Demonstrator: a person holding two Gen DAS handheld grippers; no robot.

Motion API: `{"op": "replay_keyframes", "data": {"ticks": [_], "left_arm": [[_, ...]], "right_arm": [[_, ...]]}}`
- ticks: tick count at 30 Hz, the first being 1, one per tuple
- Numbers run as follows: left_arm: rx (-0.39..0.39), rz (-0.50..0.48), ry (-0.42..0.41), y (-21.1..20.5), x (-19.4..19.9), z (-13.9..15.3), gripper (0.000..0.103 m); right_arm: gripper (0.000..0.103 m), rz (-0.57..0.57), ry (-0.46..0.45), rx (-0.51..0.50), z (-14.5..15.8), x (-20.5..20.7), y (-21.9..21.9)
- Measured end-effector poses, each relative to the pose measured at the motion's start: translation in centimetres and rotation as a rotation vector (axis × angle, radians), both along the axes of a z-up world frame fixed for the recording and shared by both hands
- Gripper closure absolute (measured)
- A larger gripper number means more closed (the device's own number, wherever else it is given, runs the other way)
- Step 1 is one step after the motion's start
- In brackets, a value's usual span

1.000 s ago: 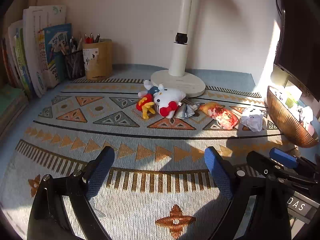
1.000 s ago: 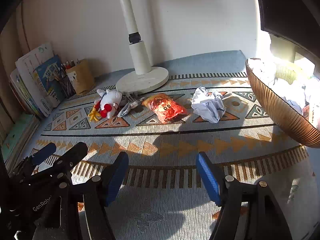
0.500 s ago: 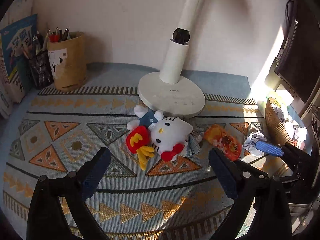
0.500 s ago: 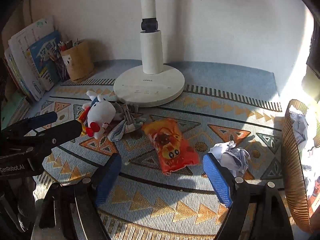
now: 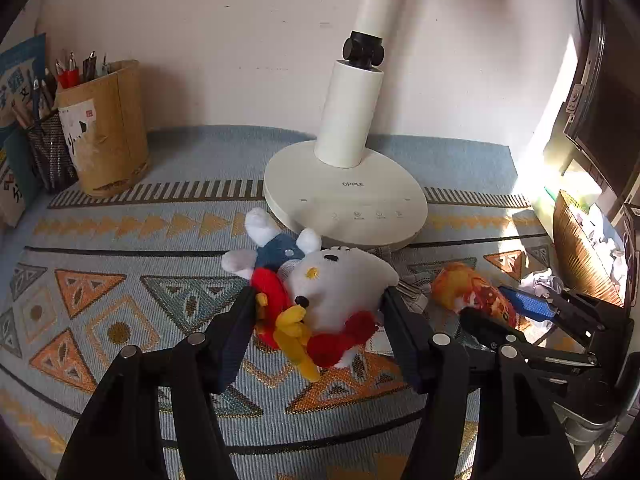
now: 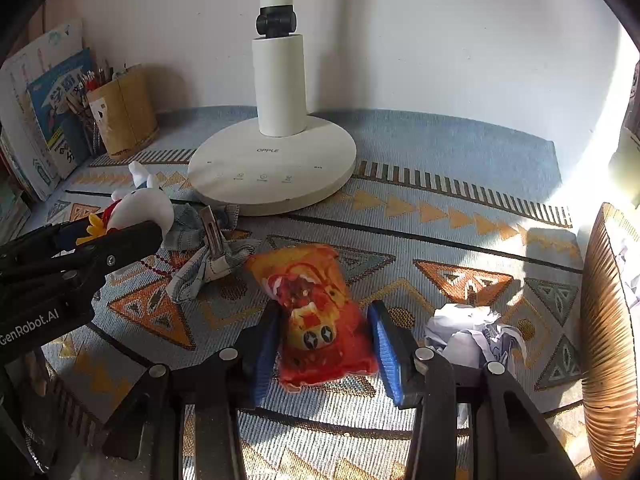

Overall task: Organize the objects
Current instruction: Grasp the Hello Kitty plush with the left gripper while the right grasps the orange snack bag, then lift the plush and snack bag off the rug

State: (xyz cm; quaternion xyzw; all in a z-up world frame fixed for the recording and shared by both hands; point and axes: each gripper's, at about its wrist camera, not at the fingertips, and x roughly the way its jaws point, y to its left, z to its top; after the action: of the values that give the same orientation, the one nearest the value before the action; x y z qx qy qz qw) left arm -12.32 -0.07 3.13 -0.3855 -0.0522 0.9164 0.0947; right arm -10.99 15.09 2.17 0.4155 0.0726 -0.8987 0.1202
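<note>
A white plush cat (image 5: 336,284) with red bow and yellow parts lies on the patterned mat (image 5: 120,320) in front of the lamp base. My left gripper (image 5: 319,300) straddles it, jaws closing, both pads pressing its sides. An orange snack packet (image 6: 316,312) lies flat further right. My right gripper (image 6: 324,320) has its blue pads against the packet's two long edges, jaws closing. In the left wrist view the right gripper (image 5: 500,312) shows beside the packet (image 5: 468,288). The plush (image 6: 140,206) also appears at the left of the right wrist view.
A white lamp base (image 5: 344,196) stands behind the toys. A grey cloth with a metal clip (image 6: 204,256) lies between plush and packet. Crumpled paper (image 6: 468,332) sits by a copper basket (image 6: 608,360) of paper. A pen holder (image 5: 108,128) and books (image 6: 52,112) line the left.
Both grippers moved forward and down over the mat to the objects. The left jaws narrowed onto the plush; the right jaws narrowed onto the snack packet.
</note>
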Motion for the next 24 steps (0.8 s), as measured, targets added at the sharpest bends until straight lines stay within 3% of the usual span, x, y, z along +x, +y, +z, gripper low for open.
{"op": "replay_keyframes", "data": {"ticks": [4, 7, 10, 14, 16, 20, 24], "left_arm": [[0.035, 0.010, 0.049, -1.0, 2.0, 1.4, 0.043], [0.033, -0.007, 0.093, -0.7, 5.3, 3.2, 0.043], [0.027, -0.019, 0.127, -0.1, 9.0, 4.6, 0.043], [0.052, -0.014, 0.134, 1.1, 13.2, 4.1, 0.043], [0.067, -0.016, 0.123, 2.0, 14.4, 3.1, 0.043], [0.053, -0.020, 0.054, 4.1, 14.4, 1.1, 0.043], [0.034, 0.006, 0.064, 5.2, 14.2, 1.0, 0.043]], "right_arm": [[0.064, -0.009, -0.022, -0.085, 1.0, 1.2, 1.1], [0.064, -0.016, -0.028, -0.162, 2.7, 4.6, 2.3], [0.064, -0.044, -0.006, -0.139, 3.7, 9.3, 3.0], [0.064, -0.137, 0.015, -0.039, 2.1, 14.0, 4.5], [0.064, -0.174, 0.005, 0.006, 0.9, 14.4, 5.3], [0.063, -0.188, -0.009, -0.021, 0.1, 14.1, 6.4], [0.061, -0.181, -0.031, -0.006, -0.4, 14.0, 6.3]]}}
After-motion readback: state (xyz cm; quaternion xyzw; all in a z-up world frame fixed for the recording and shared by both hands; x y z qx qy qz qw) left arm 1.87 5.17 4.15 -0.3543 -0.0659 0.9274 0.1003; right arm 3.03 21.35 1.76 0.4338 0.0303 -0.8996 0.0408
